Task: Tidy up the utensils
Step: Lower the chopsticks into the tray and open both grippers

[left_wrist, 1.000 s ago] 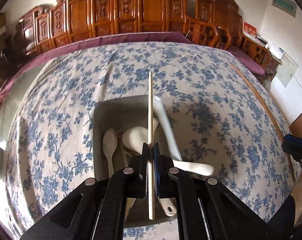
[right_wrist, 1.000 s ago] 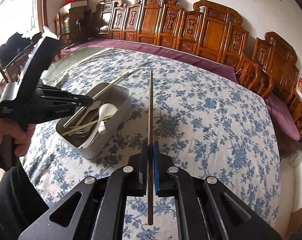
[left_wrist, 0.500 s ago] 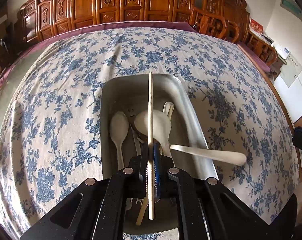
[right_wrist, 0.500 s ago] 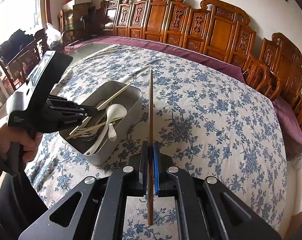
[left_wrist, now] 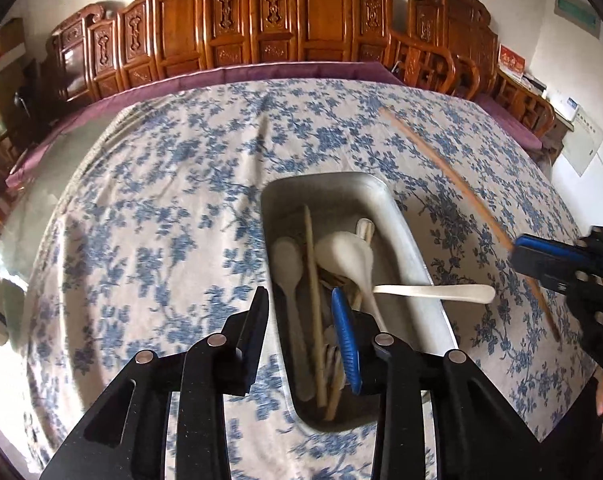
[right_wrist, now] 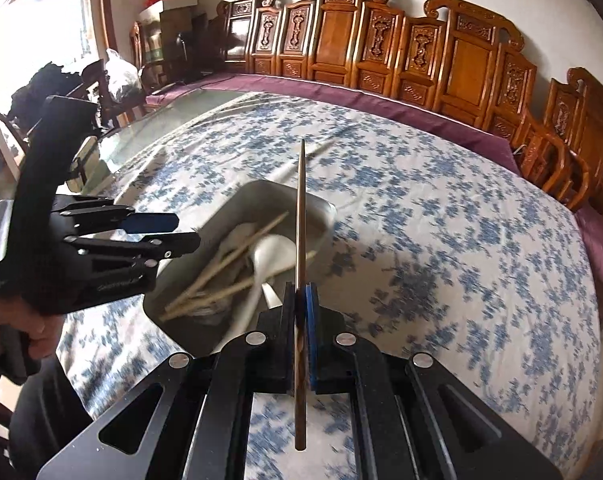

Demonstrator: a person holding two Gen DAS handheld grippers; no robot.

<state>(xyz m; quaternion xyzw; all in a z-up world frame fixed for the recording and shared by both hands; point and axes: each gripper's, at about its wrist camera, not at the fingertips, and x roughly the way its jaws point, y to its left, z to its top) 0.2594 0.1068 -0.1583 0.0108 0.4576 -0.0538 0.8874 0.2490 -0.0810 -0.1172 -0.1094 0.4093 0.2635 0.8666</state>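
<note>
Now my left gripper (left_wrist: pixel 303 320) is opening over the metal tray (left_wrist: pixel 401 224), lower centre; a chopstick (left_wrist: pixel 313 300) lies lengthwise inside. My right gripper (right_wrist: pixel 300 320) pinches another chopstick (right_wrist: pixel 300 220), pointing up-frame.

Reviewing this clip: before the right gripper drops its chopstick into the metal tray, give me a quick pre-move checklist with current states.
1. Right gripper shut on dark chopstick: ok.
2. Left gripper jaws opening, nothing pinched between them: ok.
3. Pale chopstick lies in metal tray: ok.
4. Dark chopstick's tip is over the tray: ok.
5. White spoon handle overhangs the tray rim: not ok.
6. Left gripper is beside the tray, out of the drop path: cannot tell.
</note>
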